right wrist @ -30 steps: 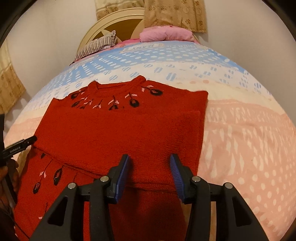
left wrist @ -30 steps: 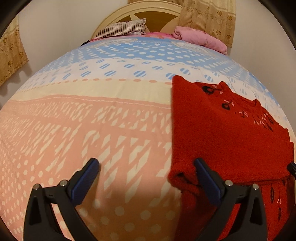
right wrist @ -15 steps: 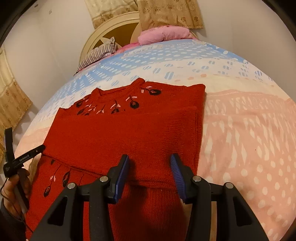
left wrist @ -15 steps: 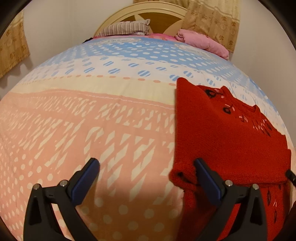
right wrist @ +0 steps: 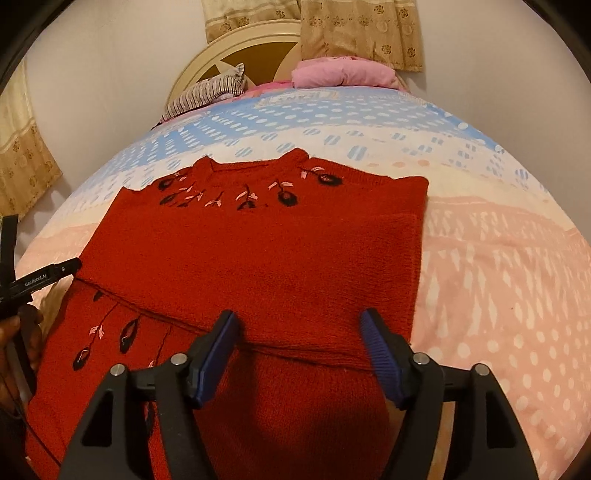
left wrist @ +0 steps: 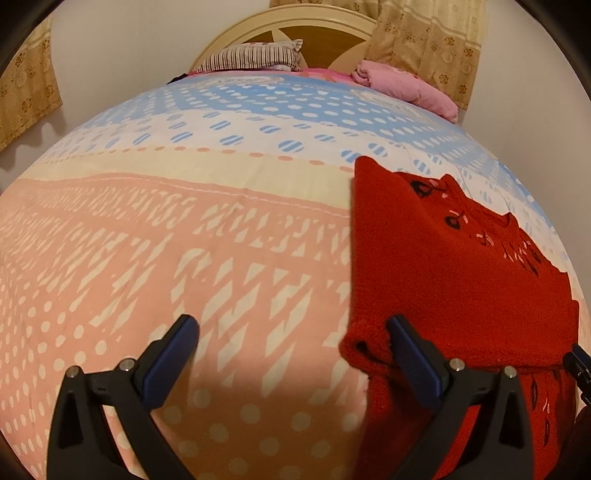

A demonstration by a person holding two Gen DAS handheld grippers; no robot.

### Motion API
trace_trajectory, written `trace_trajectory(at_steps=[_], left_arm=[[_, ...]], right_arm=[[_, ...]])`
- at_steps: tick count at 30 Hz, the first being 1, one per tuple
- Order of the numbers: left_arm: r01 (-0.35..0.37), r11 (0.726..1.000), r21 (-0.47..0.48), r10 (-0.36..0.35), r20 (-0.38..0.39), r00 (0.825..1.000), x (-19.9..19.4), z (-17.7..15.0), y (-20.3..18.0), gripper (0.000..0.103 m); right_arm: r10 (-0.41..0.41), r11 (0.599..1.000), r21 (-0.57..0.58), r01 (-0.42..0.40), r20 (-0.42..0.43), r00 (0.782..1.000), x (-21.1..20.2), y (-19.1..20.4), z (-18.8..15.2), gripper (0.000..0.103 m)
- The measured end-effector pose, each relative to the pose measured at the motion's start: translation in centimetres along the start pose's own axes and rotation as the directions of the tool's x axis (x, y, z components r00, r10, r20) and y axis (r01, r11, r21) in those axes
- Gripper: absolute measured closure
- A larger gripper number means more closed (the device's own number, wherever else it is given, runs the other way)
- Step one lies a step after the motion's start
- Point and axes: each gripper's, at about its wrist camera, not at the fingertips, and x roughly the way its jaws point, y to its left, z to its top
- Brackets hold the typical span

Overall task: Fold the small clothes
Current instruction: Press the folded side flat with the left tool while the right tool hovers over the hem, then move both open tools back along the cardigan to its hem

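Observation:
A red knitted sweater point(right wrist: 258, 258) with dark embroidered flowers lies flat on the bed, its sleeves folded across the body. My right gripper point(right wrist: 299, 321) hovers over the near edge of the folded sleeve. Its jaws are opening, and the knit lies below and between them without being pressed. In the left wrist view the sweater point(left wrist: 461, 277) fills the right side. My left gripper point(left wrist: 291, 325) stands wide open, its right finger point(left wrist: 410, 350) at the sweater's bunched left edge and its left finger over bare bedspread. It holds nothing.
The bedspread point(left wrist: 184, 240) has pink, cream and blue patterned bands. At the head of the bed are a striped pillow point(right wrist: 207, 92), a pink bundle point(right wrist: 343, 72) and a round headboard point(left wrist: 291, 26). A hand point(right wrist: 18, 332) holds the left gripper at the left edge.
The right gripper's jaws have spread well apart over the folded sleeve edge. The left gripper stays wide open in the same place.

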Motion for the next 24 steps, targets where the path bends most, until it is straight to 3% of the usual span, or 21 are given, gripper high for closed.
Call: trace_trajectory(at_steps=[5, 14, 24], left_arm=[[-0.008, 1.000, 0.023, 0.008, 0.008, 1.000, -0.5, -0.2, -0.3, 0.000], [0.016, 1.000, 0.015, -0.015, -0.003, 1.000, -2.1, -0.8, 0.1, 0.000], [0.033, 0.997, 0.075, -0.033, 0.000, 0.999, -4.8, -3.6, -0.3, 0.000]], right_arm=[[-0.033, 0.999, -0.029, 0.033, -0.001, 0.999, -0.3, 0.7, -0.1, 0.032], [0.005, 0.999, 0.049, -0.008, 0.049, 0.999, -2.7, 0.0, -0.5, 0.030], [0.013, 0.999, 0.031, -0.012, -0.007, 1.000, -4.5, 0.9, -4.1, 0.030]])
